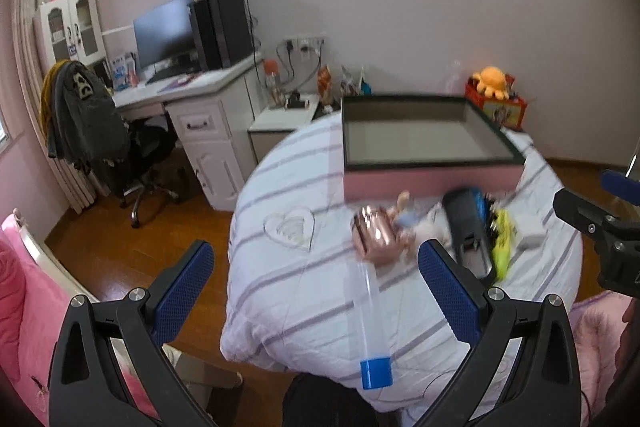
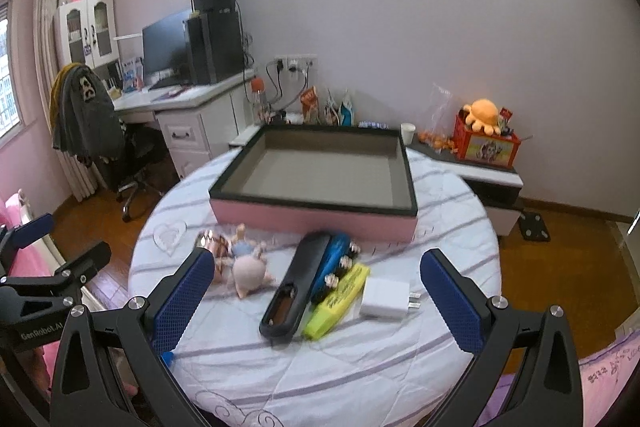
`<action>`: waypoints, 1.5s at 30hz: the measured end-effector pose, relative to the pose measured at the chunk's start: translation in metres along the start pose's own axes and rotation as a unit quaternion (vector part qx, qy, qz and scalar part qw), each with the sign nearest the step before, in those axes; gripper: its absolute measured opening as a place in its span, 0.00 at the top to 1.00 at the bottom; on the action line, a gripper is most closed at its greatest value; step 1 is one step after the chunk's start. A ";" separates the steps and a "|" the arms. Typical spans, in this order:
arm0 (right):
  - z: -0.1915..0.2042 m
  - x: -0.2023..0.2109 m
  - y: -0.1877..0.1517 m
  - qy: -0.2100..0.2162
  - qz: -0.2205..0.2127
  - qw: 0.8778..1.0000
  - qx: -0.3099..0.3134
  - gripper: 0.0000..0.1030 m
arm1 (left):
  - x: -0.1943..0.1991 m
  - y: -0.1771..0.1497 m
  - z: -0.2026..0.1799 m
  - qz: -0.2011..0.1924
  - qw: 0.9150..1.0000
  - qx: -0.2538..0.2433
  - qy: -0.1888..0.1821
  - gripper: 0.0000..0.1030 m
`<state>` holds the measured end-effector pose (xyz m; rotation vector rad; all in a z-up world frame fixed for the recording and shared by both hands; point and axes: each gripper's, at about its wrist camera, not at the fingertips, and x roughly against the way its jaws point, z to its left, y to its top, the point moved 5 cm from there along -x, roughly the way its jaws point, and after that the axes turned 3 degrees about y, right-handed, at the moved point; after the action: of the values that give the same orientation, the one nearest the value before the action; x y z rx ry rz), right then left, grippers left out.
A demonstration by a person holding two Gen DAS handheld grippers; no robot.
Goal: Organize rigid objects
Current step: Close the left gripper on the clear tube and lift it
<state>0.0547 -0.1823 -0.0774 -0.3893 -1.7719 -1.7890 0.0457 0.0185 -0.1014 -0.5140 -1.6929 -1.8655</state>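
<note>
Left wrist view only: a clear plastic tube (image 1: 370, 319) with a blue cap (image 1: 376, 373) lies on the near part of the striped quilted cloth (image 1: 296, 291), and a shiny copper-coloured metal cup (image 1: 374, 237) lies on its side at the tube's far end. This view is motion-blurred. In the right wrist view the tube is mostly hidden; only a bit of blue shows behind the gripper's left finger.

Right wrist view only, sharp: a white square charger plug (image 2: 387, 299) with metal prongs, just right of a yellow-green marker-like box (image 2: 340, 301). Left of that, touching, a blue plastic piece (image 2: 332, 259) and a long black glossy case (image 2: 294, 287), open end near. Farther left, small soft figurines (image 2: 244, 263).

The shallow rectangular tray box (image 2: 316, 217), pink outer wall, dark rim, grey-brown matte inside, sits on the far part of the round counter (image 2: 460, 227), behind all the items.

Left hand-held gripper (image 1: 316, 289): fingers wide apart, holding nothing, above the tube. Right hand-held gripper (image 2: 318, 303): fingers wide apart, holding nothing, blue textured pads (image 2: 450, 307).
</note>
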 end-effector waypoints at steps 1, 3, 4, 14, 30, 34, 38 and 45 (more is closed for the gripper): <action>0.000 -0.004 -0.005 0.000 0.007 1.000 -0.002 0.00 | -0.005 -0.003 -0.001 0.006 1.000 -0.001 -0.002 0.00; -0.001 -0.012 -0.013 0.001 0.020 1.000 -0.008 0.00 | -0.015 -0.011 -0.006 0.023 1.000 -0.005 -0.004 0.00; -0.002 -0.015 -0.016 0.002 0.026 1.000 -0.011 0.00 | -0.021 -0.015 -0.009 0.032 0.999 -0.010 -0.005 0.00; -0.010 -0.050 -0.036 0.006 0.071 0.997 -0.023 0.00 | -0.076 -0.052 -0.033 0.114 0.993 -0.038 -0.015 0.01; -0.027 -0.075 -0.040 0.011 0.090 0.995 -0.042 0.00 | -0.099 -0.056 -0.046 0.147 0.985 -0.040 -0.080 0.74; -0.031 -0.075 -0.037 0.011 0.088 0.995 -0.045 0.00 | -0.094 -0.051 -0.044 0.142 0.984 -0.030 -0.105 0.74; -0.034 -0.076 -0.033 0.013 0.084 0.995 -0.047 0.00 | -0.084 -0.038 -0.046 0.127 0.985 -0.030 -0.117 0.74; -0.039 -0.074 -0.021 0.014 0.070 0.996 -0.049 0.00 | -0.070 -0.010 -0.048 0.093 0.987 -0.028 -0.127 0.74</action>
<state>0.1081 -0.2069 -0.1409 -0.5130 -1.6015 -1.7771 0.0971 -0.0183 -0.1591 -0.9346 -1.6869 -1.7756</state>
